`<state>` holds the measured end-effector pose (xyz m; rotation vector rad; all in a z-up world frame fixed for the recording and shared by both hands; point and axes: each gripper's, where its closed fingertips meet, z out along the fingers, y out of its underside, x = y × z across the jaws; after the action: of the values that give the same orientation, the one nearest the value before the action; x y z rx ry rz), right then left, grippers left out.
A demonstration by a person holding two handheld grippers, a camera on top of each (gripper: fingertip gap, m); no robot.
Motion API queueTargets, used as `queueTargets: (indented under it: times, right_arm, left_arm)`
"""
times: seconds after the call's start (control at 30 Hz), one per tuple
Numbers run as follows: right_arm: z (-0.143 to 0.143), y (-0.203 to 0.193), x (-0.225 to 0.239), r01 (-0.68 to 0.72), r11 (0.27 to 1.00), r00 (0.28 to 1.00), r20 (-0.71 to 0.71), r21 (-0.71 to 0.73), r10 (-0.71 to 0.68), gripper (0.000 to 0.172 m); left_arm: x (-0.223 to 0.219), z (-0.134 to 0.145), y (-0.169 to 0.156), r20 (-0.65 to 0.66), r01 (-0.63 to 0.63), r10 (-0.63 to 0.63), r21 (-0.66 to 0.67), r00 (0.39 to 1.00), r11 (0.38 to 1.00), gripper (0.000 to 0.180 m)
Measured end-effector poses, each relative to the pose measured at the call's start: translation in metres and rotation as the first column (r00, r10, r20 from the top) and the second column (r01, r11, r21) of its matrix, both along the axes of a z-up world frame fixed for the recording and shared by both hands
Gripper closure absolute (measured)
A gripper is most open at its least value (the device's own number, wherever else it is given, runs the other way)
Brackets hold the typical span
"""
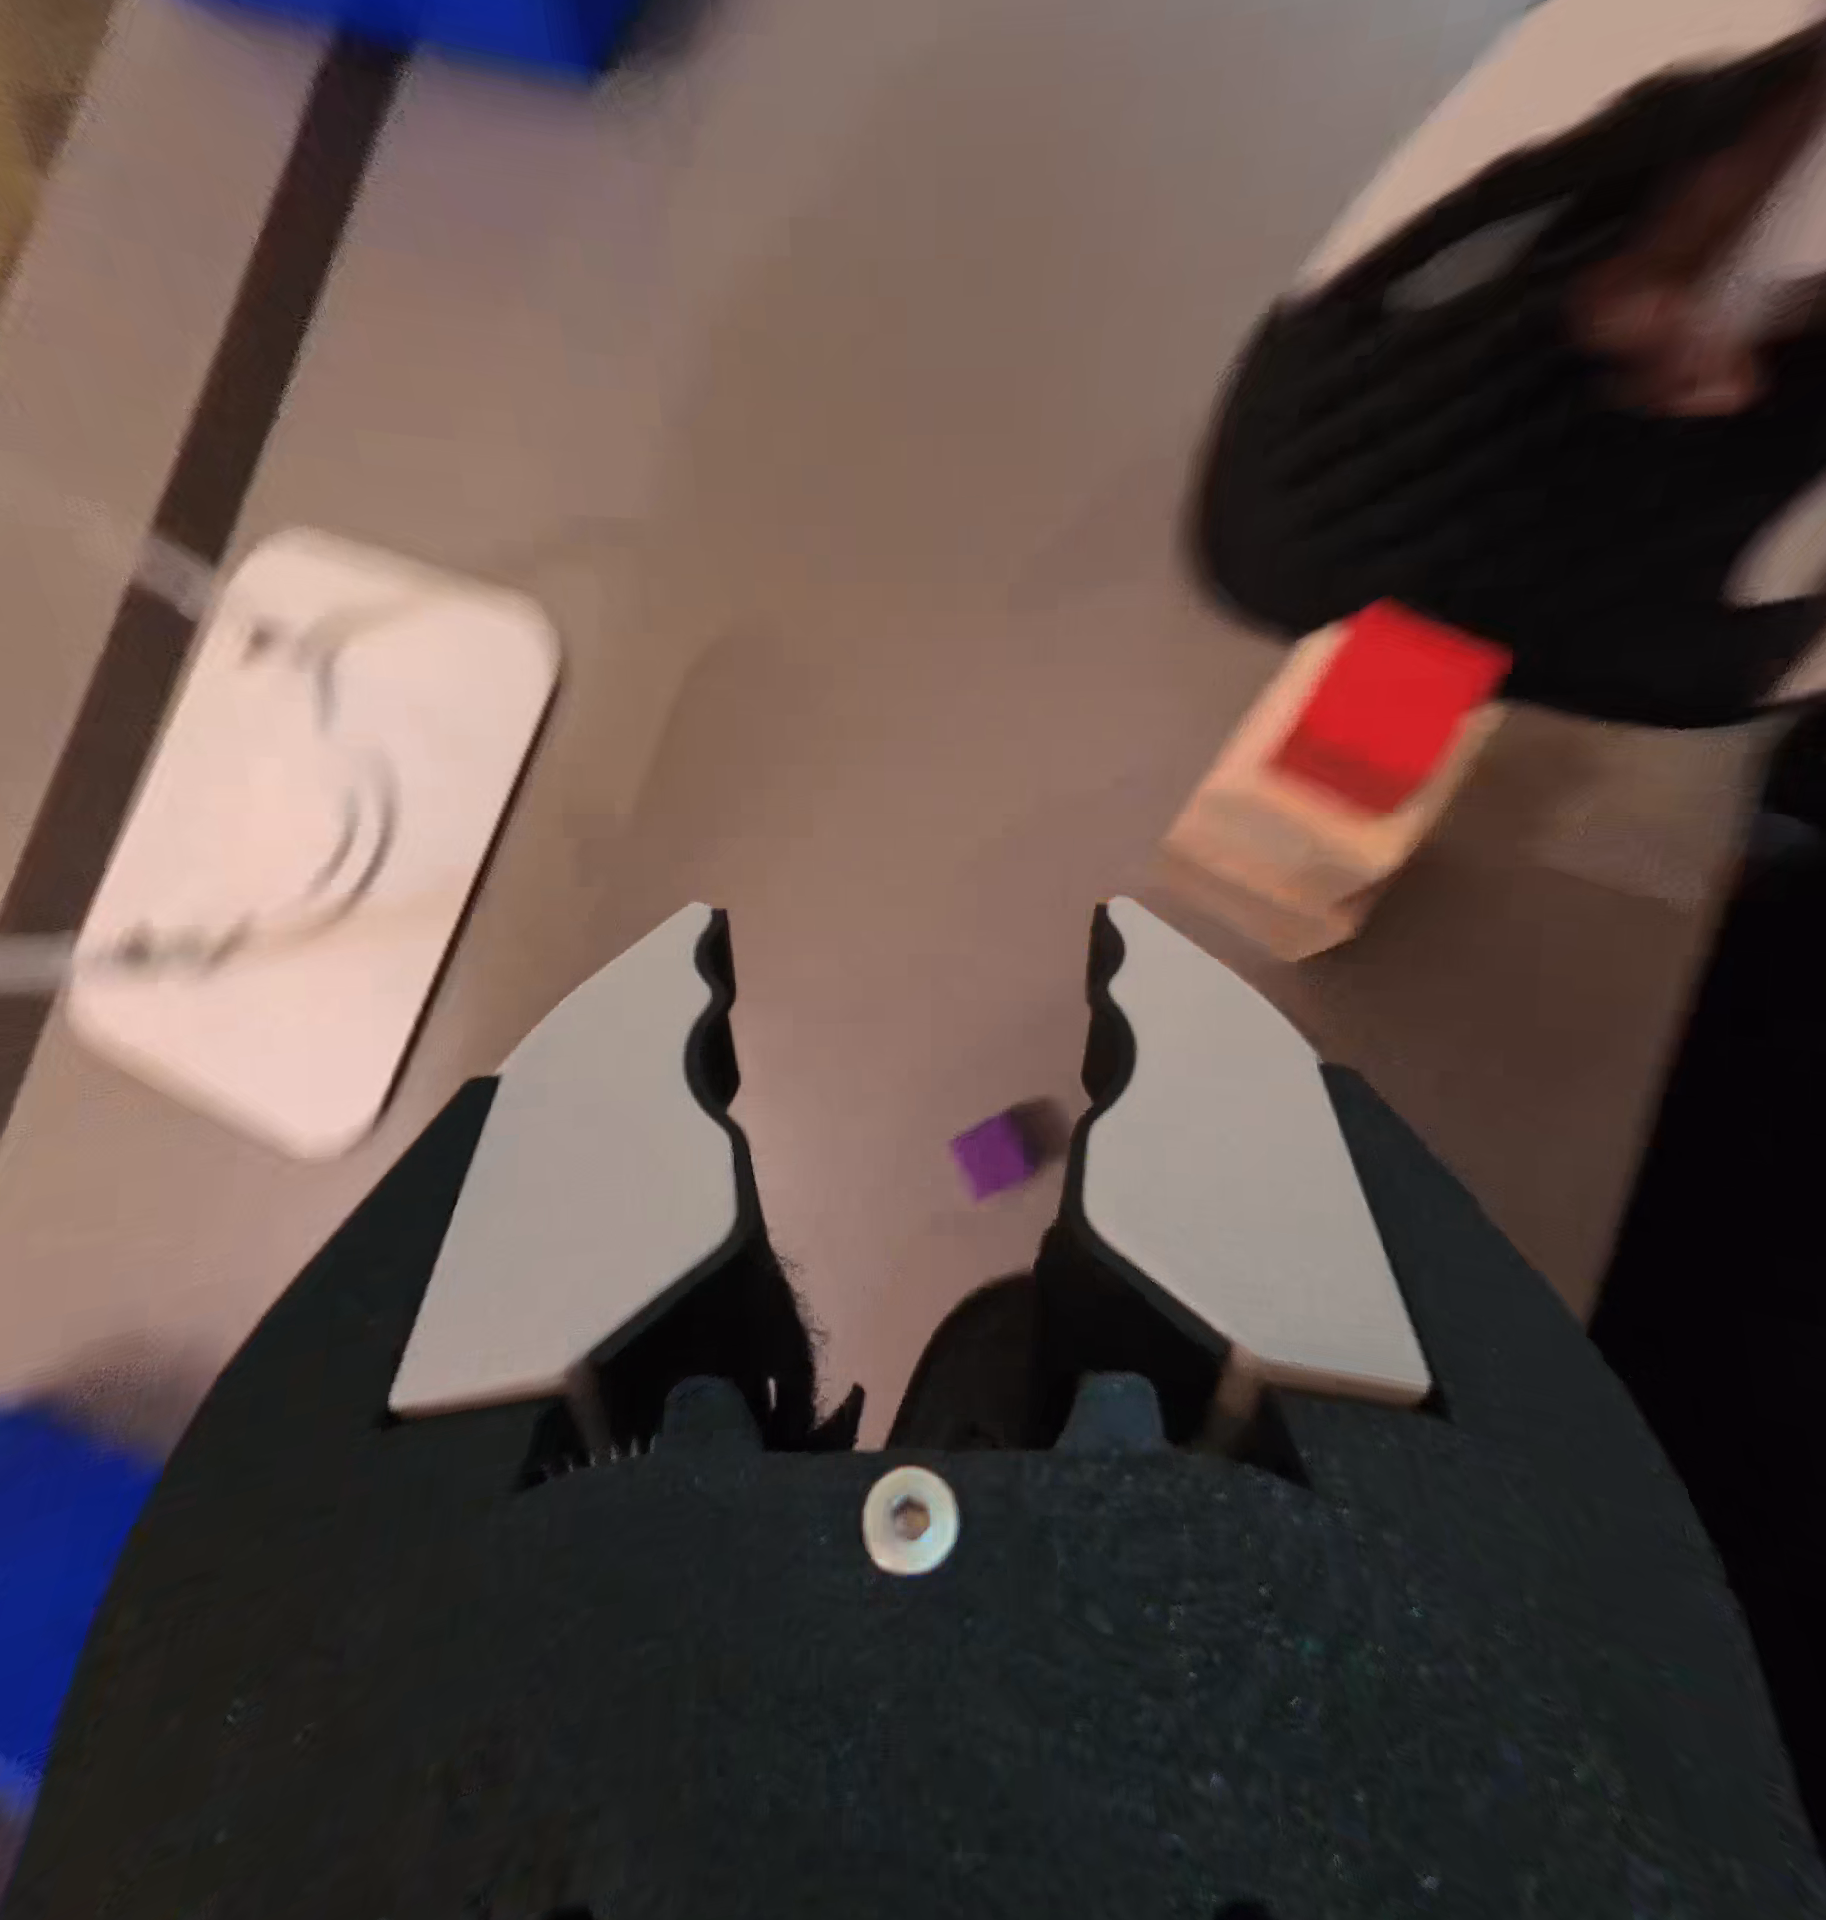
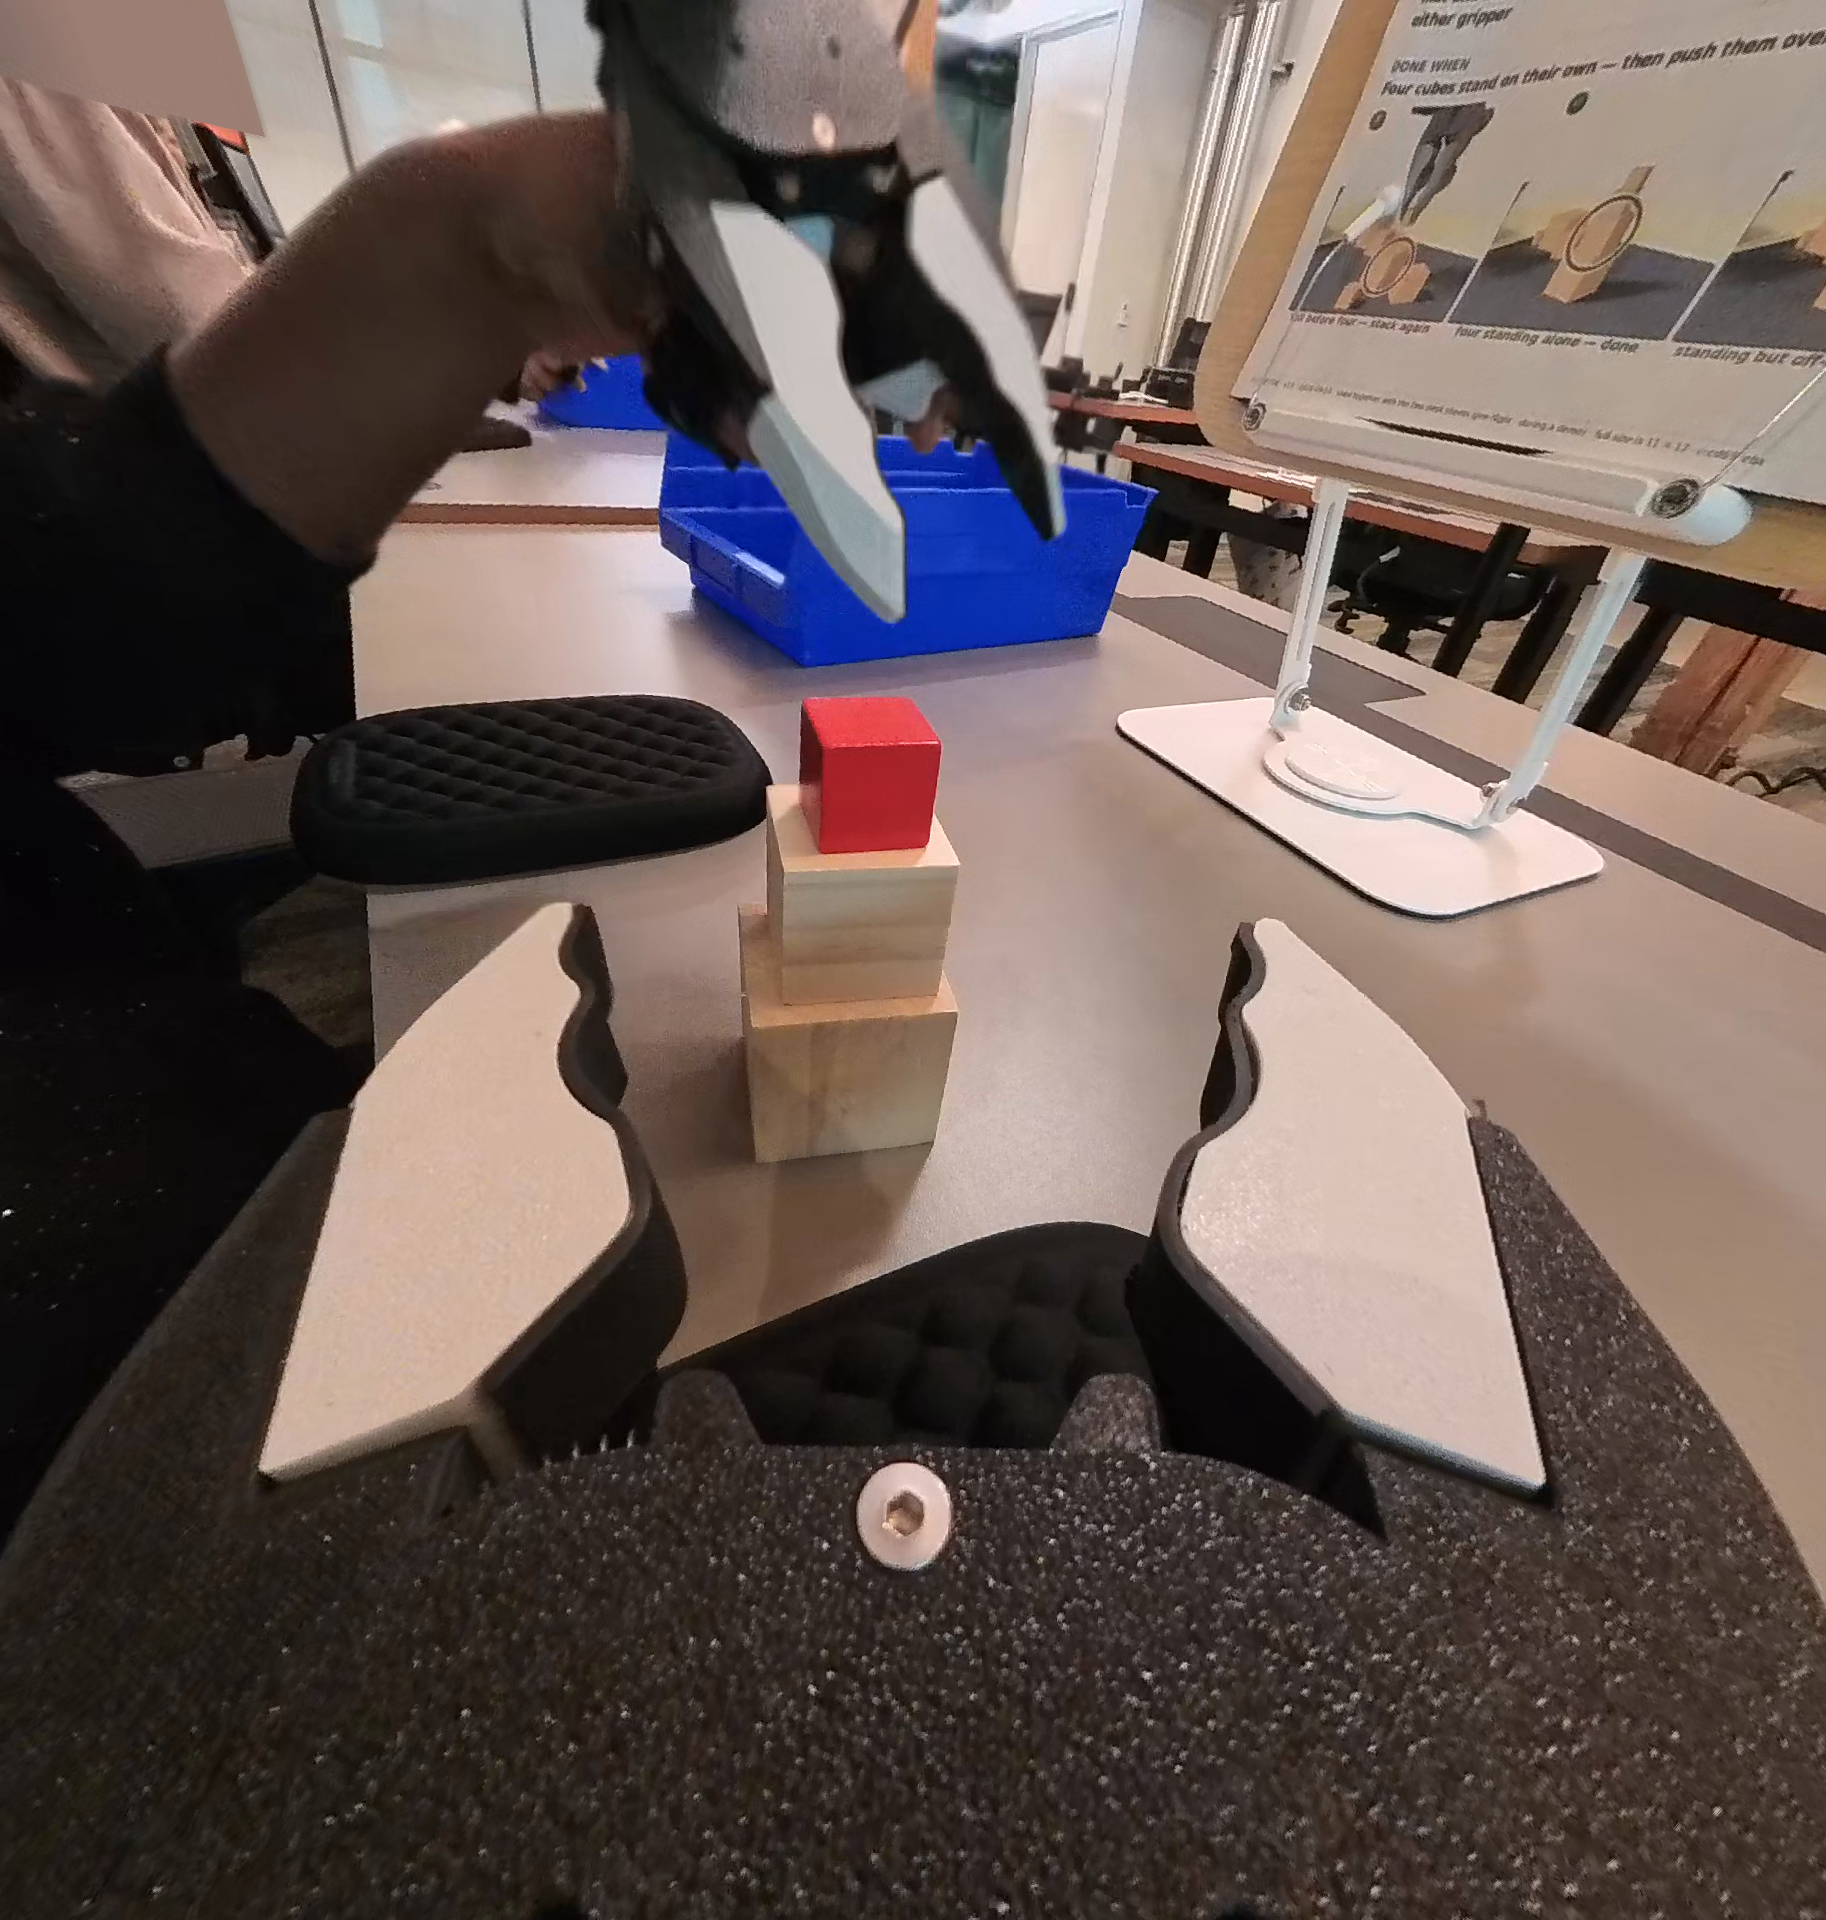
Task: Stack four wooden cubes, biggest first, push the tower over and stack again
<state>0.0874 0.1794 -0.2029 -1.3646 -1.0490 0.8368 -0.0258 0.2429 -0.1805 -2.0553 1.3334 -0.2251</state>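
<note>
A stack stands on the grey table (image 2: 1252, 1039): a red cube (image 2: 867, 771) on two pale wooden cubes (image 2: 855, 1003). In the left wrist view the stack shows from above, the red cube (image 1: 1382, 712) on the wooden cubes (image 1: 1293, 862). My left gripper (image 1: 909, 920) is open and empty, high above the table, with a small purple cube (image 1: 997, 1151) on the table beneath it. It also shows in the right wrist view (image 2: 966, 551), above and behind the stack. My right gripper (image 2: 909, 925) is wide open and empty, low in front of the stack.
A blue bin (image 2: 919, 561) sits behind the stack. A white stand base (image 2: 1408, 821) carries an instruction board (image 2: 1574, 260) at the right; the base also shows in the left wrist view (image 1: 306, 831). A black padded armrest (image 2: 514, 779) lies at the left. A person's arm (image 2: 389, 343) holds the left gripper. Both grippers' tips are roughly 6 cm from the red cube (image 1: 1382, 712).
</note>
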Motion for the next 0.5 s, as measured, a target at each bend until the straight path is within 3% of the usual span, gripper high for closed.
queueTargets:
  times: [0.07, 0.17, 0.33, 0.5]
  right_arm:
    - [-0.001, 0.000, 0.000, 0.002, 1.000, 1.000, 0.005, 0.000, -0.002, 0.061]
    - [-0.002, 0.000, -0.001, 0.005, 1.000, 1.000, 0.015, 0.005, -0.005, 0.061]
    - [-0.002, 0.001, -0.001, 0.010, 1.000, 1.000, 0.020, 0.004, -0.010, 0.062]
    - [-0.001, 0.001, -0.001, 0.011, 1.000, 1.000, 0.012, 0.003, -0.011, 0.062]
  left_arm:
    - [-0.034, -0.022, 0.003, -0.026, -0.165, 0.164, -0.031, 0.986, 0.986, 0.117]
    - [-0.052, -0.059, -0.010, 0.009, -0.247, 0.251, -0.156, 0.968, 0.956, 0.116]
    - [-0.060, -0.106, -0.024, 0.004, -0.292, 0.303, -0.256, 0.953, 0.921, 0.112]
    - [-0.054, -0.116, -0.026, 0.024, -0.281, 0.297, -0.258, 0.954, 0.924, 0.122]
